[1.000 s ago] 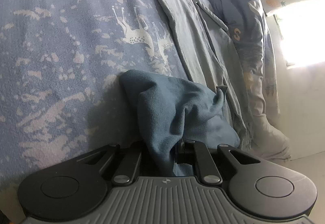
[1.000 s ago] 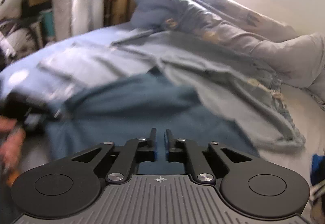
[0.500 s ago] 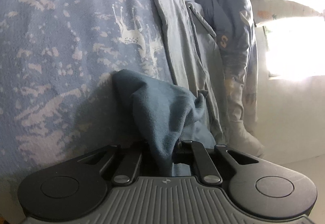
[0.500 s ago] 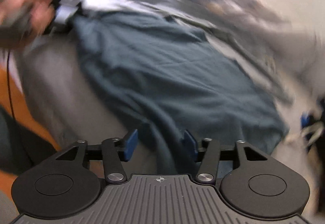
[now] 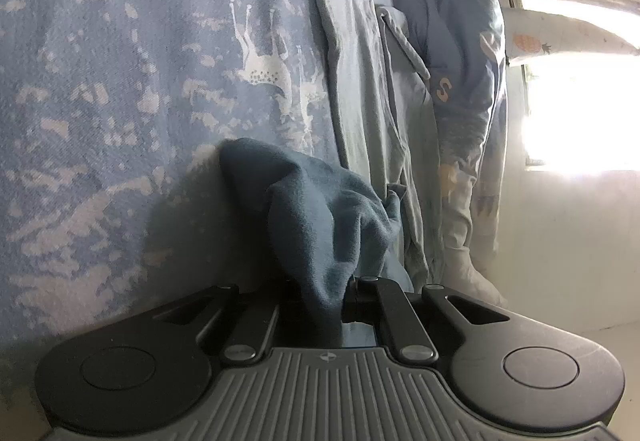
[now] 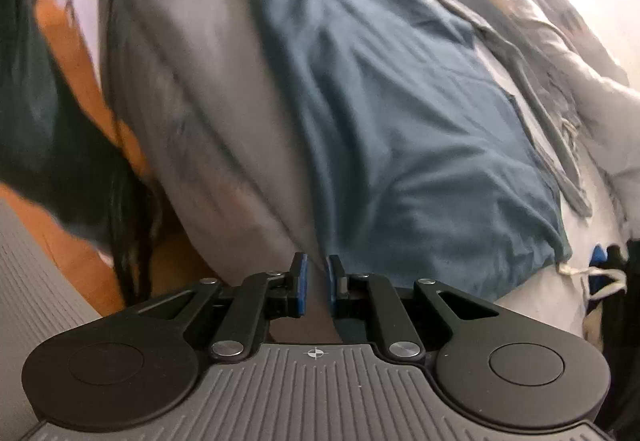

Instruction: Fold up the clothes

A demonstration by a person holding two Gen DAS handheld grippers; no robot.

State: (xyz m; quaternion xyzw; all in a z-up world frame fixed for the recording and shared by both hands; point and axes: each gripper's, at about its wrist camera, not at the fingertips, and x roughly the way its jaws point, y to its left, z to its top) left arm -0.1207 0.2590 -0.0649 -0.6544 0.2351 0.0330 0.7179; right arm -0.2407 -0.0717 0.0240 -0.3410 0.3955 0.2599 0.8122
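Garment: the dark teal shirt point(image 6: 400, 113) lies spread across the middle of your right wrist view, on the blue patterned bedsheet point(image 5: 120, 81).
Left gripper point(image 5: 320, 305): clamped tight on a bunched corner of the teal cloth, low centre of its view.
Right gripper point(image 6: 316, 281): jaws closing on the near hem, with a thin fold between the blue pads point(image 6: 301, 283).
Handling: soft, light and limp; it will sag and slide, I'd judge.
Where to hold: take the hem corners, not the middle.
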